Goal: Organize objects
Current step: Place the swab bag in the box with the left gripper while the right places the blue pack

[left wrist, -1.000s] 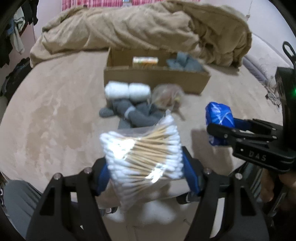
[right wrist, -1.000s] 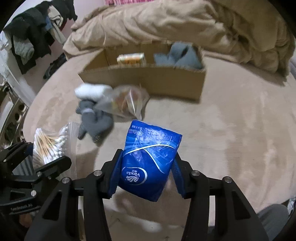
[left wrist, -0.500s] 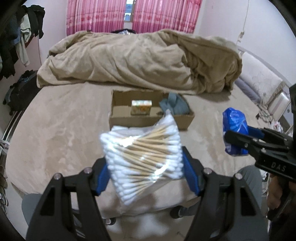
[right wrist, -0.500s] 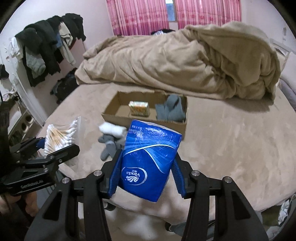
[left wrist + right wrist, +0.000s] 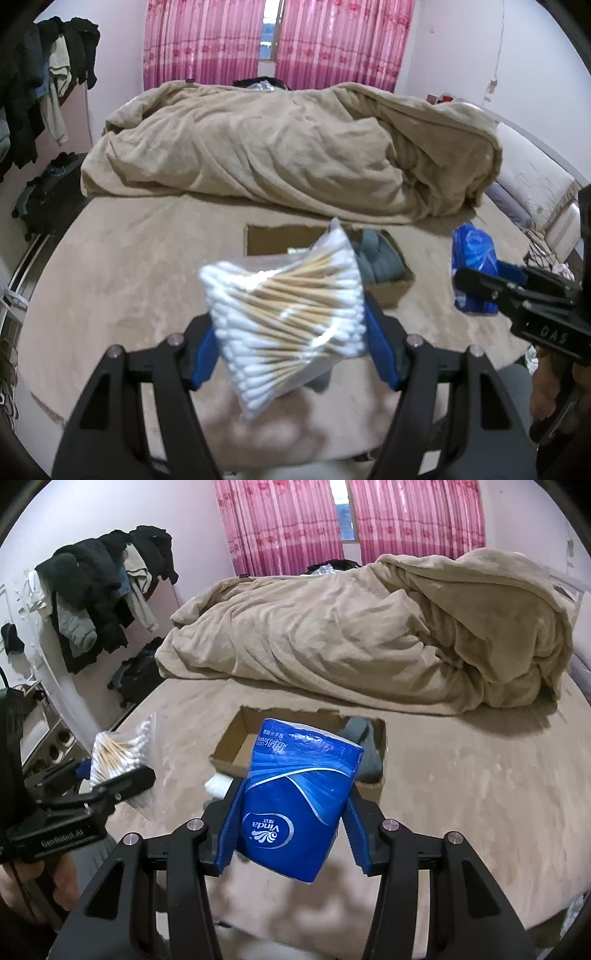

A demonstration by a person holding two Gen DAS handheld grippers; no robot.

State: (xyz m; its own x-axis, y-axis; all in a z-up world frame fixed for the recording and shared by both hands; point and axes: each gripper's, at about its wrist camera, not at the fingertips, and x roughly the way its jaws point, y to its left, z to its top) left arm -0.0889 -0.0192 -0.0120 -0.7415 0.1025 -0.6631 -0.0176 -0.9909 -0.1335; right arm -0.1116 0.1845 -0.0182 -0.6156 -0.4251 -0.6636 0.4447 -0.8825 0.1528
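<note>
Left wrist view: left gripper (image 5: 291, 328) jaws clamp bag of cotton swabs (image 5: 288, 321), aloft over bed (image 5: 129, 266). Right gripper (image 5: 291, 827) jaws clamp blue tissue pack (image 5: 295, 801) (Vinda), above cardboard box (image 5: 236, 742).

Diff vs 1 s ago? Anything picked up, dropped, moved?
Both grippers have lifted and drawn back from the cardboard box: it now sits smaller and farther off, with the curtains in view. No grasp change: the left gripper stays shut on the cotton swab bag, the right gripper on the blue tissue pack. The grey cloth remains in the box; the socks in front are now mostly hidden.
</note>
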